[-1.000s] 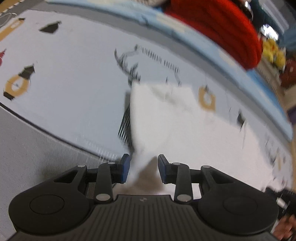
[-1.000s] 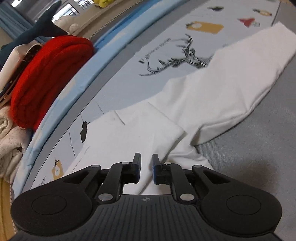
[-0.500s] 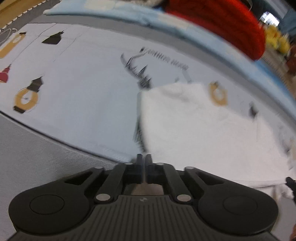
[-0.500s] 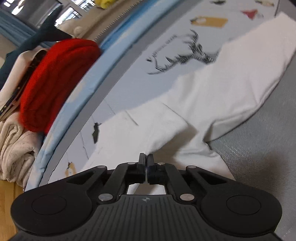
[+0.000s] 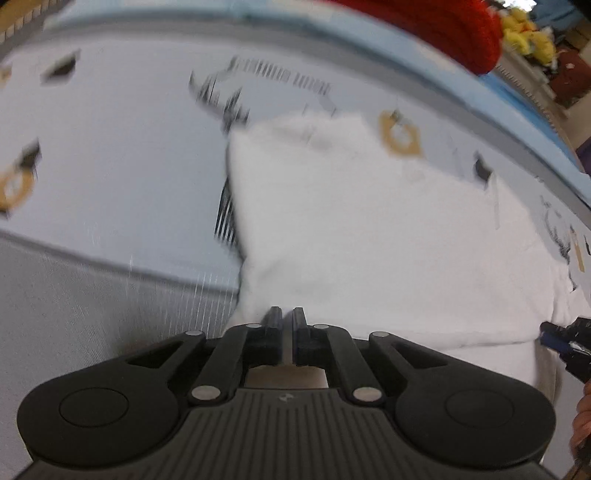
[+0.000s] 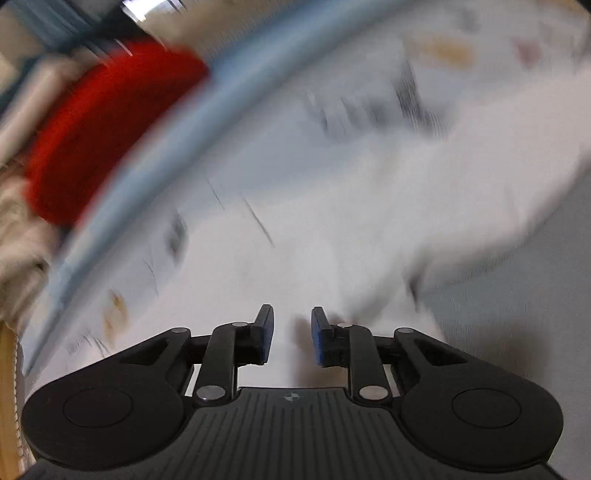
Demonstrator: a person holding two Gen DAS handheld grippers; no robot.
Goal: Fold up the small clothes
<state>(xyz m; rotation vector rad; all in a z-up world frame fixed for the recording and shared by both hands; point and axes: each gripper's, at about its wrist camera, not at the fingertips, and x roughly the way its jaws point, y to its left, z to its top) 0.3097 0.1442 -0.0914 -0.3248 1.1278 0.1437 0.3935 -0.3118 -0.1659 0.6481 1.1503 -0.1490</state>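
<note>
A white garment (image 5: 369, 236) lies spread on a pale blue printed sheet (image 5: 122, 158). My left gripper (image 5: 286, 317) is shut on the garment's near edge, with cloth pinched between the jaws. The right wrist view is blurred by motion. There my right gripper (image 6: 291, 332) is open over the white garment (image 6: 369, 229), and nothing is between its blue pads (image 6: 266, 332). The right gripper's tip also shows at the right edge of the left wrist view (image 5: 565, 339).
A red knitted item (image 5: 443, 26) lies on the blue border at the back; it also shows in the right wrist view (image 6: 99, 125) beside beige cloth (image 6: 18, 240). Grey fabric (image 5: 92, 295) covers the near surface. Yellow toys (image 5: 524, 26) sit far right.
My left gripper closed on the garment edge and stays shut on it. My right gripper closed half a second ago and has now opened, moving fast.
</note>
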